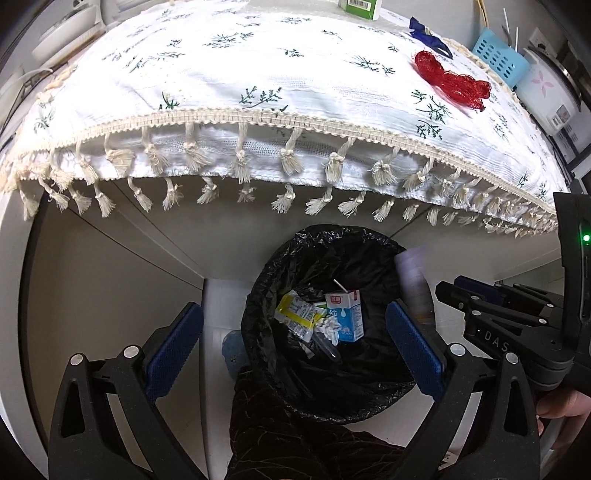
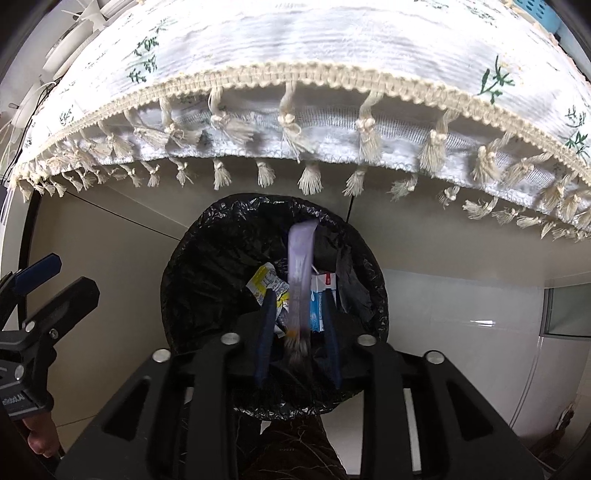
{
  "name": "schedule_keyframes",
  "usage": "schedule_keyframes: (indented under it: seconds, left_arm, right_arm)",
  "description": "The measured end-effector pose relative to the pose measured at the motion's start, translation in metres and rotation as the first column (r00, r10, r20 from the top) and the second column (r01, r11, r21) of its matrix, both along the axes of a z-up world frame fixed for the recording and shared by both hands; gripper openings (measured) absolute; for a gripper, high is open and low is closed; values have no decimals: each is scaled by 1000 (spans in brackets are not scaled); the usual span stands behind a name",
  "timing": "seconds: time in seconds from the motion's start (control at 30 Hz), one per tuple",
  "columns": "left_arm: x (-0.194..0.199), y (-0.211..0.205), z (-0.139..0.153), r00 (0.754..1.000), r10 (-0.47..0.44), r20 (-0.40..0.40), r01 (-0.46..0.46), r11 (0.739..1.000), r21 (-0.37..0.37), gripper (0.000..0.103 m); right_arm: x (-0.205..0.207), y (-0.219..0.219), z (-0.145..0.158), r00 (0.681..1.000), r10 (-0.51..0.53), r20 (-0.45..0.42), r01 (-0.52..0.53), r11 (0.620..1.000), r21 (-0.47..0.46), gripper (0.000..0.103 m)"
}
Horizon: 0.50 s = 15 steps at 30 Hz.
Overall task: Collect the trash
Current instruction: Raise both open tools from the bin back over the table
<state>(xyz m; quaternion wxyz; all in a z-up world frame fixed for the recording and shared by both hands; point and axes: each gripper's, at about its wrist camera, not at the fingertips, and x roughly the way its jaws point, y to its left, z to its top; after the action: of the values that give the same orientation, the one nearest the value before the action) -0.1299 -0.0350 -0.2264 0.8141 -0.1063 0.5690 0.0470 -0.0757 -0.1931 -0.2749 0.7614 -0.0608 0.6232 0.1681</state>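
**A:** Two grippers over one bin. Largest entry first?

**B:** White floral tablecloth with cream tassel fringe (image 1: 258,81), draped on the table above the bin. Next, round waste bin lined with a black plastic bag (image 1: 280,258), on the floor below the cloth's edge.

**A:** Contents of the bin?

**B:** Blue-and-white milk carton (image 1: 349,317), yellow printed wrapper (image 1: 295,314) beside it, crumpled white scraps touching both. One pale purple blurred wrapper (image 2: 301,273) is in the air above the bin, apparently falling in.

**A:** Tools?

**B:** Left gripper (image 1: 291,354): jaws spread fully wide, nothing between them, hanging over the bin. Right gripper (image 2: 297,332): jaws slightly parted, pads clear of the purple piece, so I read it as released.

**A:** Outstanding items?

**B:** Red mesh net bag, bunched (image 1: 450,79), lies on the cloth, well away from the bin. Dark blue scrap (image 1: 424,31) just beyond it. Judged: several pieces binned, at least those two remaining.
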Motion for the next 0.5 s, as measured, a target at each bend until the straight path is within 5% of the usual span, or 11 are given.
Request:
schedule_keyframes:
  seconds: [0.5]
  left_arm:
    - [7,3,40,999,-18,43,19,1000,-8,97]
  right_arm:
    - [0,-29,84,988,-58,140,51,997,51,74]
